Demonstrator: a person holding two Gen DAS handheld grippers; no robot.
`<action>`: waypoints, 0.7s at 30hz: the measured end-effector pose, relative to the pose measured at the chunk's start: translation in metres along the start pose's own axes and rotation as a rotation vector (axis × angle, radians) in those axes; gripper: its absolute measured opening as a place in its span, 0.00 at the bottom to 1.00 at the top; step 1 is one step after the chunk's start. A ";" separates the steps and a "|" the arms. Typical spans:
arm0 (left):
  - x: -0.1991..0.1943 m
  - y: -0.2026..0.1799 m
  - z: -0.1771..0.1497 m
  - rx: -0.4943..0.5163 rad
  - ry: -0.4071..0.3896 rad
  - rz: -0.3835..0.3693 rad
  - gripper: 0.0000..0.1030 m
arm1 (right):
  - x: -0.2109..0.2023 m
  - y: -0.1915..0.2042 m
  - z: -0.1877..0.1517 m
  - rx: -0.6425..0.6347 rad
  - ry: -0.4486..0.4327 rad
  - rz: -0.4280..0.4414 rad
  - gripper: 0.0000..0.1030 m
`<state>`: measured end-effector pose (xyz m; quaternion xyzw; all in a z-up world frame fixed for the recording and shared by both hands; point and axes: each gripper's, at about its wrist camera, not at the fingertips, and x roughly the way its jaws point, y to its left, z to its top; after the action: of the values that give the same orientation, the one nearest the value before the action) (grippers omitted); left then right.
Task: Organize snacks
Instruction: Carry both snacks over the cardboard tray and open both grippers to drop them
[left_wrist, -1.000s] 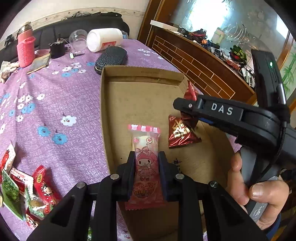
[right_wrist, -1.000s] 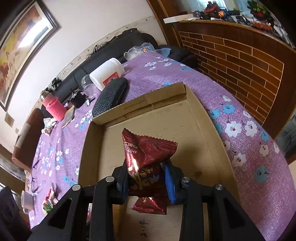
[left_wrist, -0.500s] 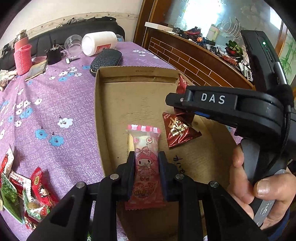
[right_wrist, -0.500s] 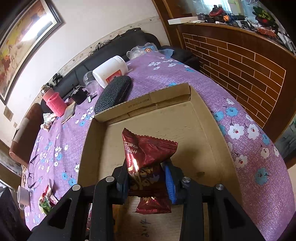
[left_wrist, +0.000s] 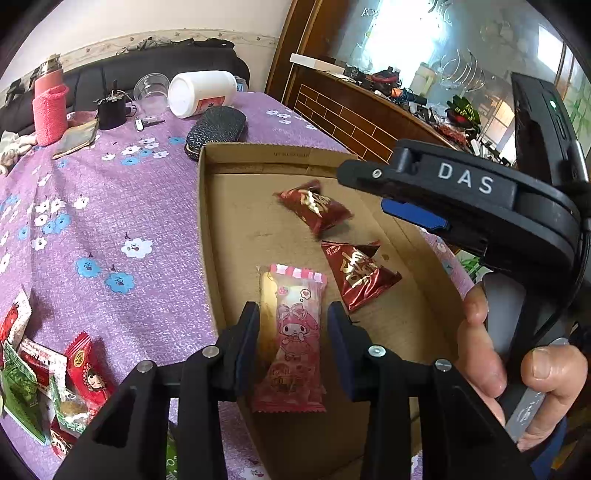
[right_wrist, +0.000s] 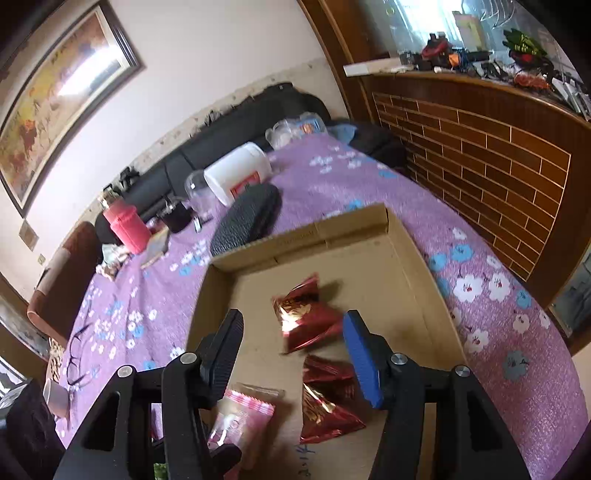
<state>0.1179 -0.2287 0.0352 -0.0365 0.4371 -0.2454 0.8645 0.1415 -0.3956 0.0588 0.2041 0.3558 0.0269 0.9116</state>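
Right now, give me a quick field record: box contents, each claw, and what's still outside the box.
box: cardboard tray on the purple cloth
in box: two red packets
pink packet: between the left claw's pads, over the box's near edge
left claw: jaws opening, pads clear of the packet
right claw: jaws opening, nothing gripped, blurred red packet beyond it
outside box: snack pile on the cloth, left

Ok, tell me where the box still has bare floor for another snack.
In the cardboard box, the floor is bare along the left wall and at the far end, beyond the upper dark red packet. The near right is crowded: the lower dark red packet and the pink packet lie close together.
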 end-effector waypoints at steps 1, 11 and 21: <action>-0.001 0.001 0.000 -0.005 -0.003 -0.003 0.36 | 0.000 0.000 0.000 0.002 -0.002 0.009 0.58; -0.006 0.006 -0.001 -0.010 -0.014 0.014 0.38 | -0.002 0.011 -0.003 -0.025 -0.008 0.035 0.58; -0.023 0.004 0.005 -0.020 -0.041 0.067 0.38 | -0.005 0.013 -0.004 -0.011 -0.007 0.060 0.58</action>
<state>0.1114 -0.2156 0.0541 -0.0353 0.4226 -0.2111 0.8807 0.1360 -0.3836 0.0645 0.2100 0.3460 0.0556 0.9127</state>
